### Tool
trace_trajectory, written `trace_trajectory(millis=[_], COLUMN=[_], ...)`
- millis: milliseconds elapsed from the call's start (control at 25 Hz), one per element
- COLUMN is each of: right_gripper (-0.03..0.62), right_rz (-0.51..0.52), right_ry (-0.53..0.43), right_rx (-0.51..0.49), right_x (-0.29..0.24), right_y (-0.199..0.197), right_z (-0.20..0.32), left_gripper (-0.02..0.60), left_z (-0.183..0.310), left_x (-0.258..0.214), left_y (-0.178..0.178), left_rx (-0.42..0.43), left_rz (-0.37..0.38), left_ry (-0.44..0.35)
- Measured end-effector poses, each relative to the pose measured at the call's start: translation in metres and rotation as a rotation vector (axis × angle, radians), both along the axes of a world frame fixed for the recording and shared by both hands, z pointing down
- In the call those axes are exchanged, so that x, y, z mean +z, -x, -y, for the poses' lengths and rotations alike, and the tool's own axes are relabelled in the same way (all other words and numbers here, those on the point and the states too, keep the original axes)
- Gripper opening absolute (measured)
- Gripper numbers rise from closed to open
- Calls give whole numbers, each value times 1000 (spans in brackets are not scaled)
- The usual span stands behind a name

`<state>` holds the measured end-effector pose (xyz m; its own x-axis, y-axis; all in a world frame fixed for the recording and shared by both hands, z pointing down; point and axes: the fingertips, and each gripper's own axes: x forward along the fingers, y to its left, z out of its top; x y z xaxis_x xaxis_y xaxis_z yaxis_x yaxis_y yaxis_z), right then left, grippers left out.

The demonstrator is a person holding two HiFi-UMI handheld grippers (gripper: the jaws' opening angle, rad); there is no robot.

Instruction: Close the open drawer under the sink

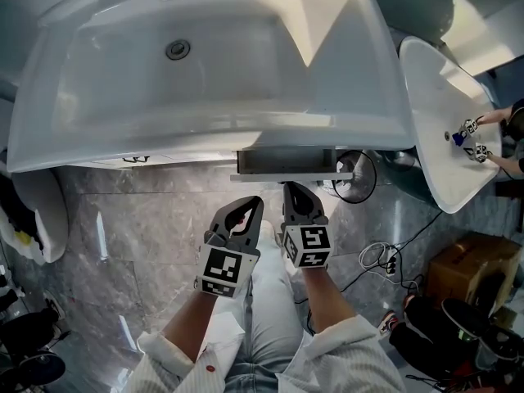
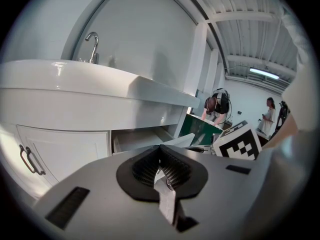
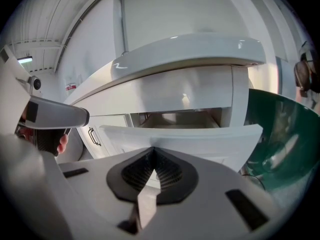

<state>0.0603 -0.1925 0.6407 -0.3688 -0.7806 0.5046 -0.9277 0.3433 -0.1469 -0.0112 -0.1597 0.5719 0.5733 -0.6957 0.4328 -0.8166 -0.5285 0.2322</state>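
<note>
The drawer (image 1: 286, 164) stands pulled out under the sink (image 1: 213, 129), whose rim hides most of it from above. The left gripper (image 1: 255, 201) and right gripper (image 1: 291, 188) hang just before its front, jaws together and empty; whether the right one touches it is unclear

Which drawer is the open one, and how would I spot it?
Find the big white sink at the top of the head view. Just under its front edge, a white drawer sticks out toward the person. The cabinet door to its left is flat and shut, with a curved handle.
</note>
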Motion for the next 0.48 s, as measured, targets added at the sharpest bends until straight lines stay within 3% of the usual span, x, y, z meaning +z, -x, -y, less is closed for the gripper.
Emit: trace_trajectory(millis=[480], right_gripper=[9], right_rz=[-5], right_ry=[-12], right_rx=[12], right_x=[-1], right_y=[1], right_z=[17], left_gripper=[15], left_z=[12], left_x=[-3], left_y=[10], left_rx=[-15], left_rz=[-7], left_ry=[-6])
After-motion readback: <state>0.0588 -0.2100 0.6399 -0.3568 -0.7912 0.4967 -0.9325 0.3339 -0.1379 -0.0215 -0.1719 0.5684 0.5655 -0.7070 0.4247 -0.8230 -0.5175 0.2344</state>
